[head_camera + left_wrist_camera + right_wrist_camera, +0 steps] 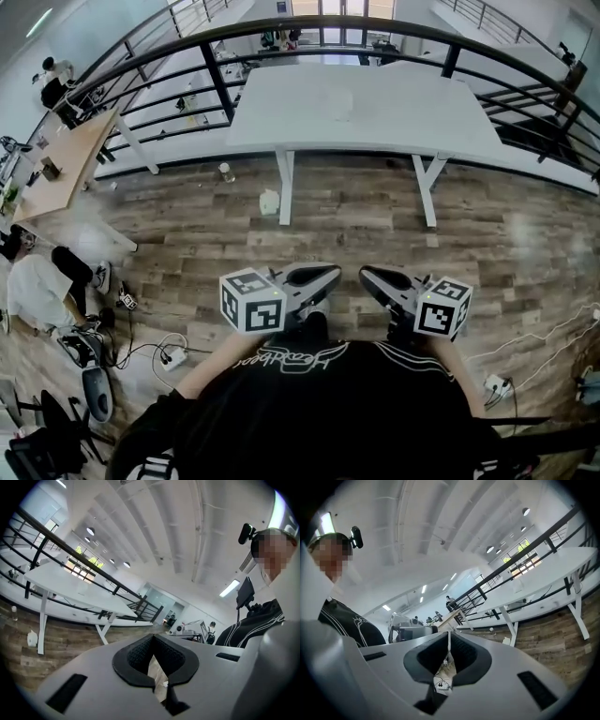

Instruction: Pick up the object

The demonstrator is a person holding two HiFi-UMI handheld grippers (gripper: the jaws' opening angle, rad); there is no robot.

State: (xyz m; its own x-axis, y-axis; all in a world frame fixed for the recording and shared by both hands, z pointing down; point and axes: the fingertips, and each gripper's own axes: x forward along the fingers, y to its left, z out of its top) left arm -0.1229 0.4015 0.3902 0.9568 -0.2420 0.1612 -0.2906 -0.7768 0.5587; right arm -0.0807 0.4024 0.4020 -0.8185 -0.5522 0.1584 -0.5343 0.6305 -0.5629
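Left tool [333, 273]: its jaws are pressing together, with nothing between them. It is being held close in front of the person's chest.
Right tool [366, 274]: its jaws are also sitting together, holding nothing. It is hanging just beside the left tool, and the tips are almost meeting.
Marker cubes: two, one riding on each tool.
Step in hand: I think the picking up is not yet starting. The person is standing back with both tools shut and empty.
Floor [356, 211]: wooden boards are lying below and ahead of the tools.
White jug [269, 202]: one, standing on the floor ahead of the left tool, next to a desk leg.
Small bottle [226, 172]: one, standing on the floor a bit past the jug, off to the left.
Desk [394, 122]: one long white desk is standing well ahead of both tools.
Pale patch [339, 101]: one faint spot is showing on the desk top. It is too faint to name.
Object: I cannot tell which thing it is. Nothing is lying near the tools, so it is likely waiting far ahead, on or by the desk.
Next move: I am guessing the person needs to step closer, open one tool's jaws and bring them around the object.
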